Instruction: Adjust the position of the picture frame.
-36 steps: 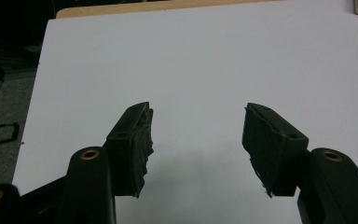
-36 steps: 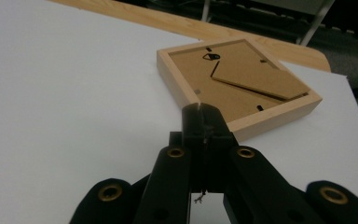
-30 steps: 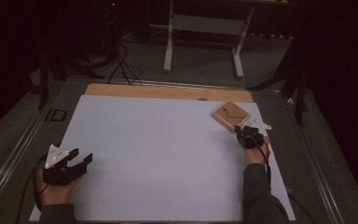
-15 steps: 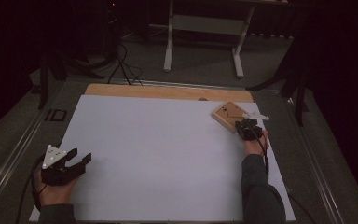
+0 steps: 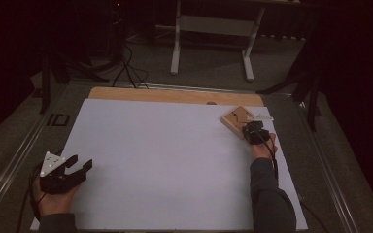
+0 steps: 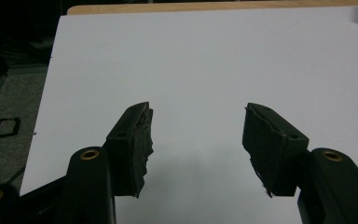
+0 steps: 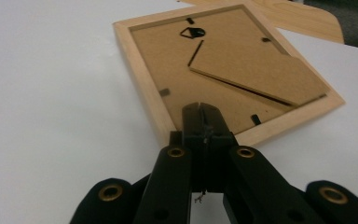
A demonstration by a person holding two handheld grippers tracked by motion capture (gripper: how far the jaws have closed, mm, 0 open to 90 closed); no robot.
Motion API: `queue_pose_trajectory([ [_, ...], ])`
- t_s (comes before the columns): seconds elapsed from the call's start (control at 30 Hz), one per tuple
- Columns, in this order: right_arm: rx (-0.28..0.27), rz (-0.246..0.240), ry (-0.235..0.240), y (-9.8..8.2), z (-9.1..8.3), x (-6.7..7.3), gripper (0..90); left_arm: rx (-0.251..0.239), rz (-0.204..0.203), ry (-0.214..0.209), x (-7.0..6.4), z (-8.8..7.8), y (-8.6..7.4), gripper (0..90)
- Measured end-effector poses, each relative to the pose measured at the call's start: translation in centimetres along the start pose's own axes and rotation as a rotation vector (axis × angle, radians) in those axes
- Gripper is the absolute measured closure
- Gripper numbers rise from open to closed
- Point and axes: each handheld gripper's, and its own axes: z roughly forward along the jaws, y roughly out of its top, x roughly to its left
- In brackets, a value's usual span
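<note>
A light wooden picture frame (image 5: 234, 119) lies face down at the right side of the white sheet, its brown backing board (image 7: 228, 60) and fold-out stand facing up. My right gripper (image 5: 251, 130) is shut, its jaws pressed together with nothing between them. In the right gripper view the tips of my right gripper (image 7: 204, 109) sit over the frame's near corner; whether they touch it I cannot tell. My left gripper (image 5: 80, 162) rests at the sheet's near left corner. In the left gripper view my left gripper (image 6: 198, 121) stands open over bare sheet.
The white sheet (image 5: 165, 145) covers most of the wooden table (image 5: 175, 94), whose far strip stays bare. Beyond the table are a white stand's legs (image 5: 209, 43) and cables on the floor (image 5: 126, 68). A metal rail (image 5: 14, 160) runs along the left.
My right hand has slid a little forward and left, bringing the shut jaws over the frame's near corner. The left hand has kept still.
</note>
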Motion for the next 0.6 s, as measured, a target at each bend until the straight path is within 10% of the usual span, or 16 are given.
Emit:
queue_pose_trajectory([
  [0.6, 0.012, -0.076, 0.134, -0.2, -1.1, 3.5, 89.9, 0.008, 0.016, 0.001, -0.3, 0.3, 0.0, 42.0],
])
